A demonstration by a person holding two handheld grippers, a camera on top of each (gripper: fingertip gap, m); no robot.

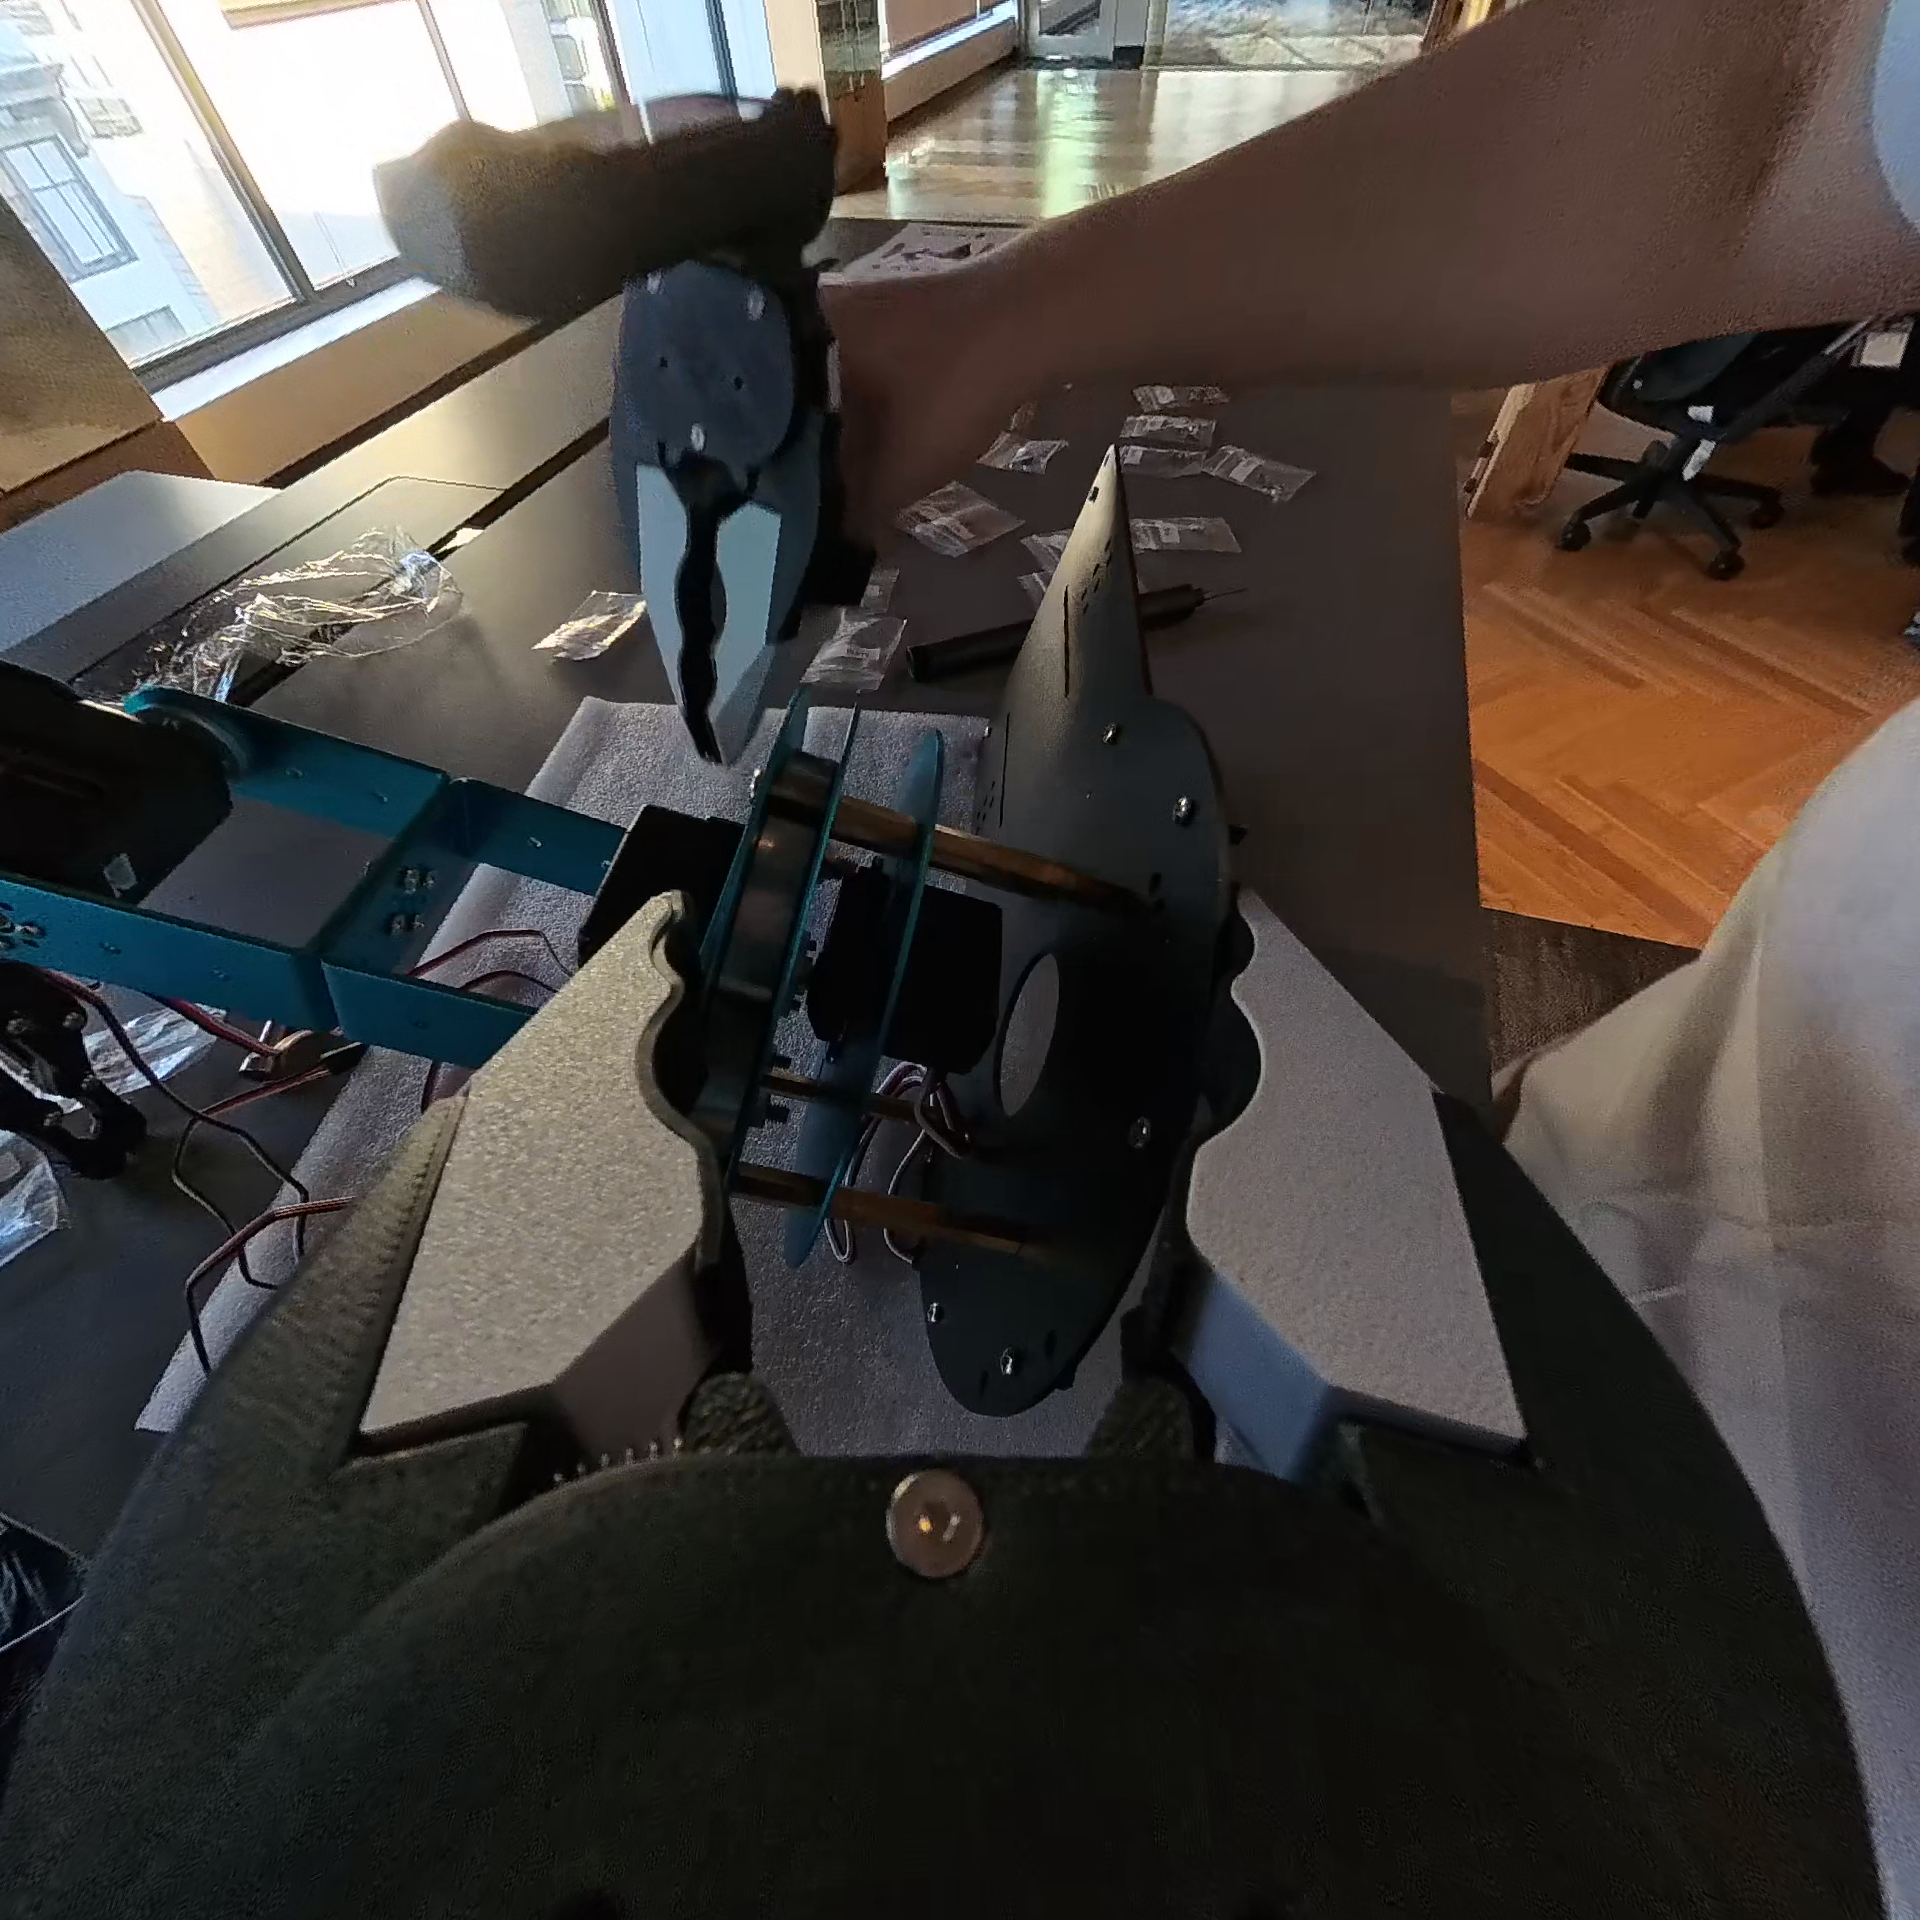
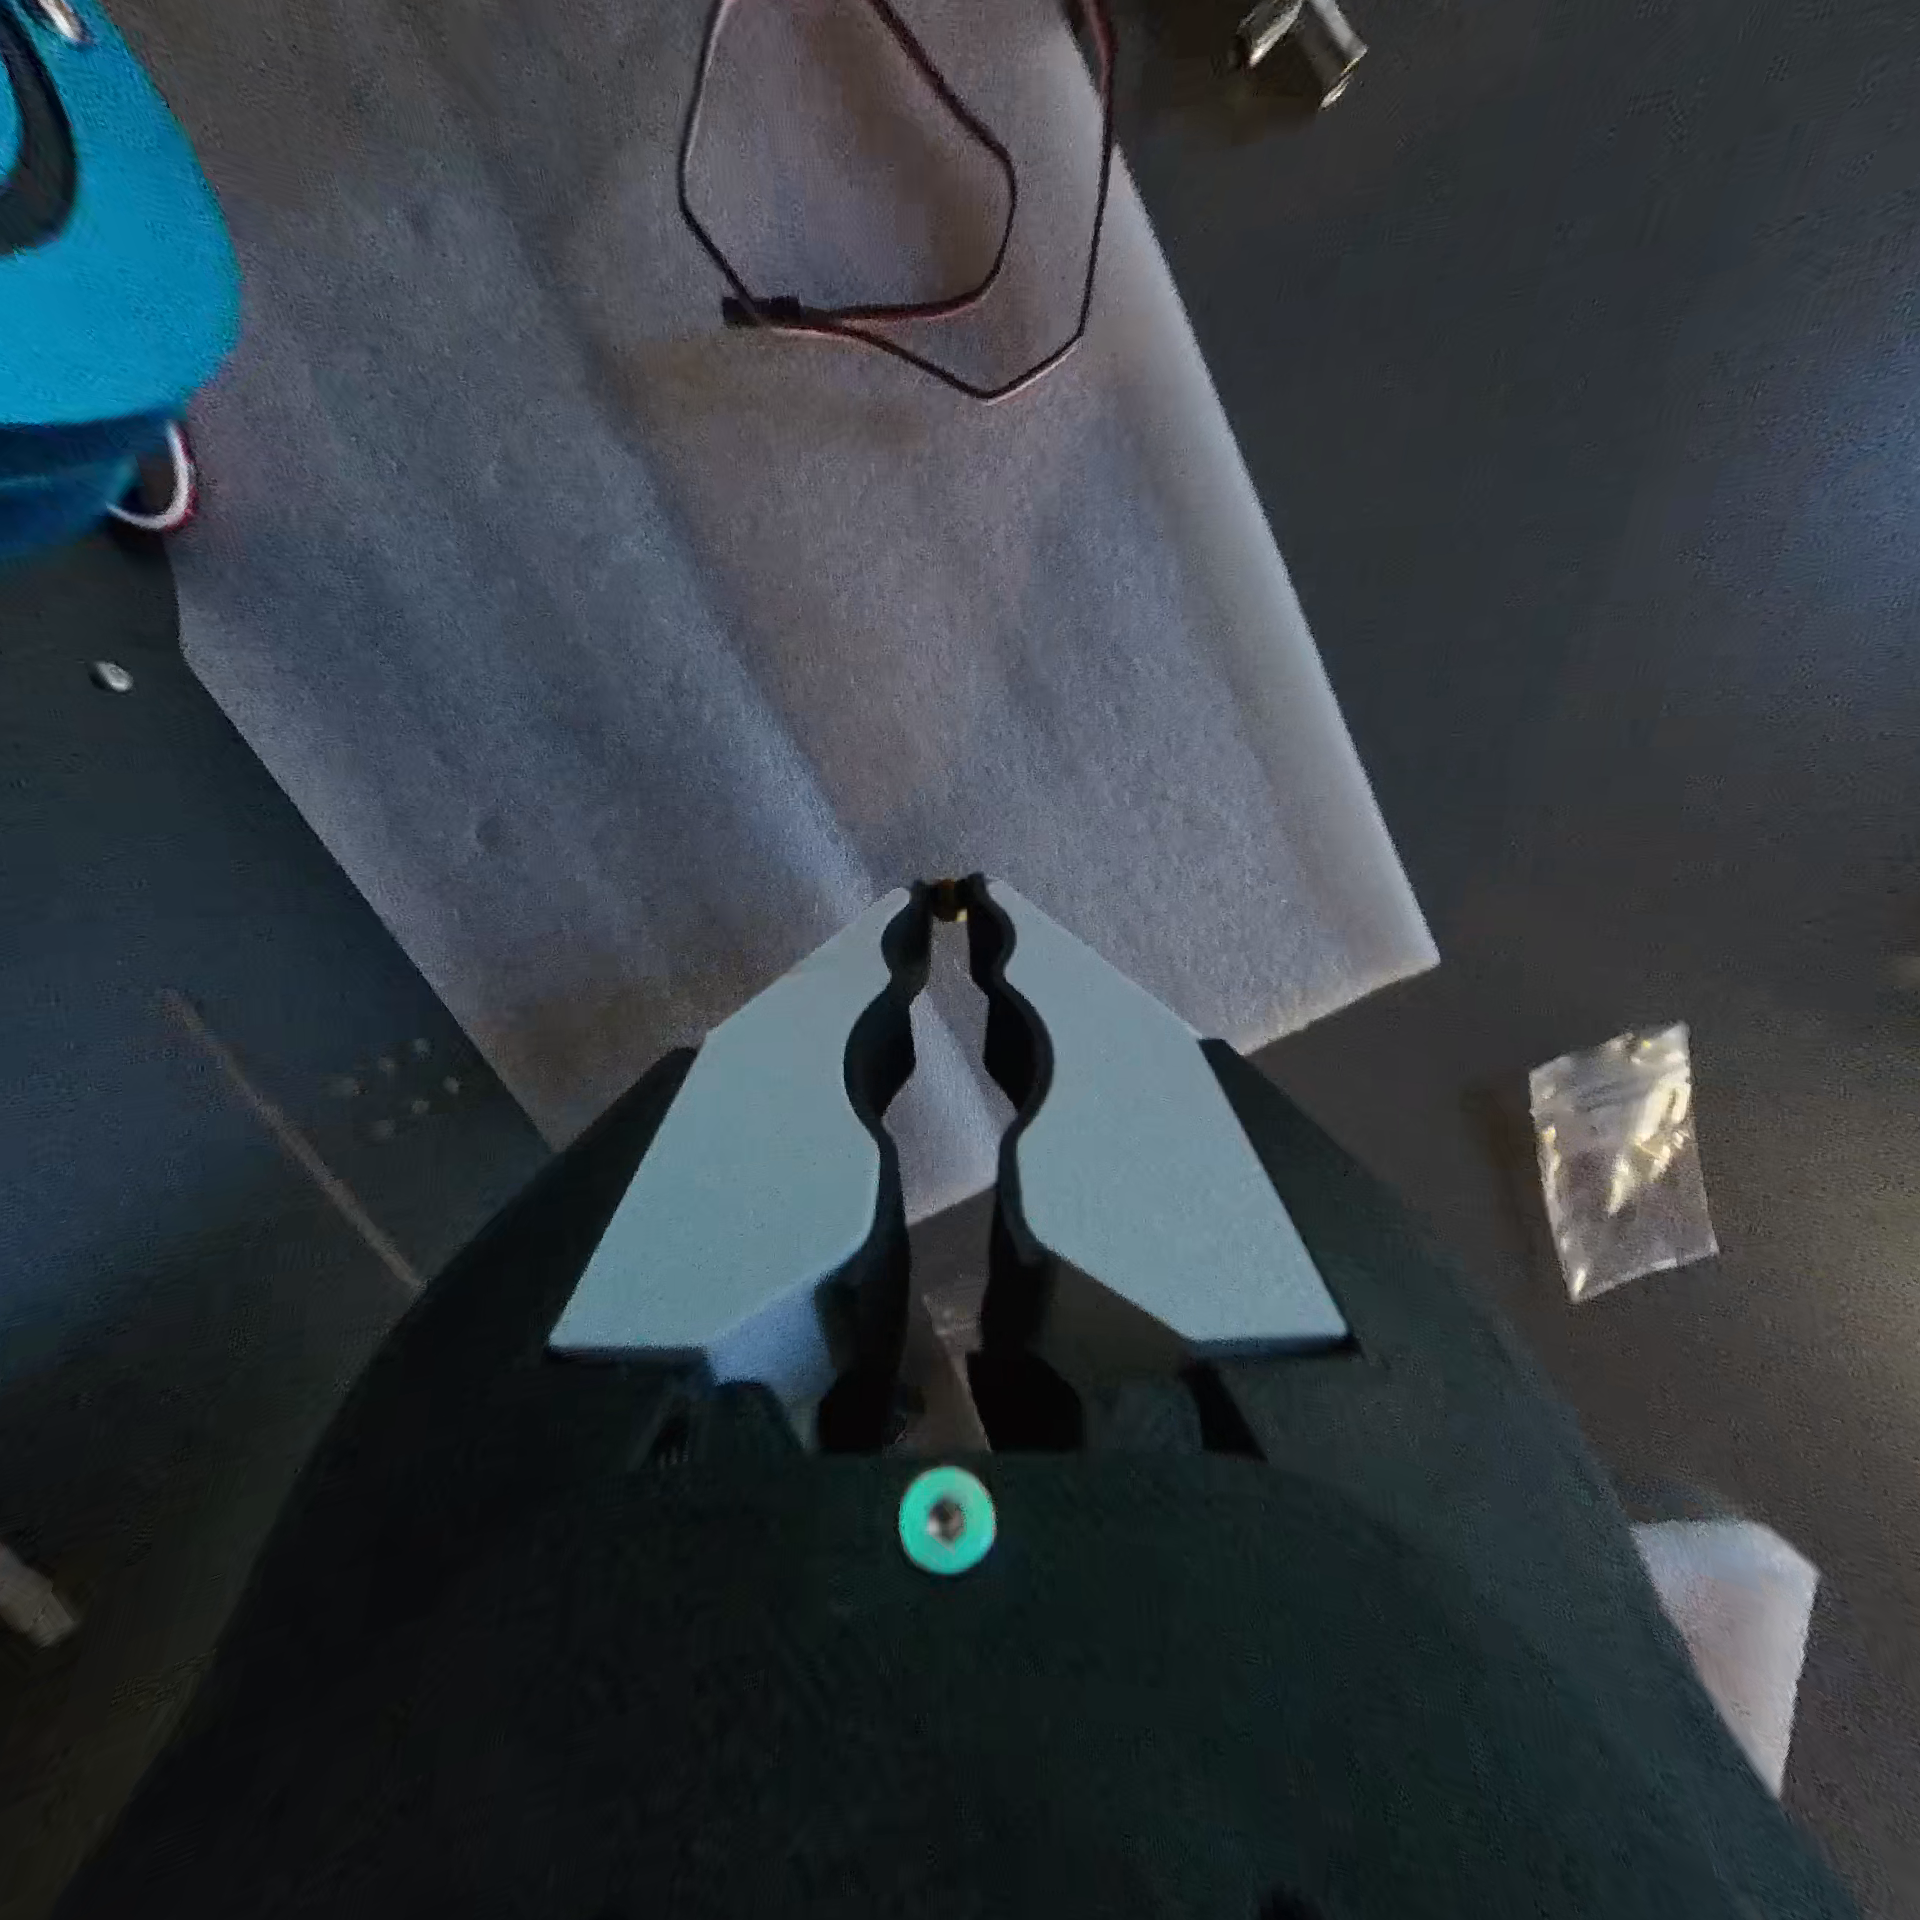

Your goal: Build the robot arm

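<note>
- Here, the left gripper (image 1: pixel 956 1049) is spread wide around the base of a robot arm kit (image 1: pixel 935 997) lying on its side: its left finger presses the teal discs (image 1: pixel 774 935), its right finger sits against the edge of the black base plate (image 1: pixel 1091 935).
- Brass standoffs (image 1: pixel 956 847) join discs to plate, with a black servo (image 1: pixel 904 982) and looped wires between them (red, white, dark).
- The kit's teal bracket arm (image 1: pixel 343 883) stretches toward the table's left edge, over a white foam sheet (image 2: pixel 727 644).
- The right gripper (image 2: pixel 948 904) is pinched nearly closed on a tiny brass-coloured part (image 2: pixel 948 896) at its very tips; it hangs above the foam, its tips just beside the upper rim of the discs.
- A servo lead (image 2: pixel 862 312) lies on the foam's far end.
- Small clear bags of hardware (image 1: pixel 1143 468) are scattered toward the far edge of the dark table (image 2: pixel 1558 520), along with a black screwdriver (image 1: pixel 997 644); their labels are too small to read.
</note>
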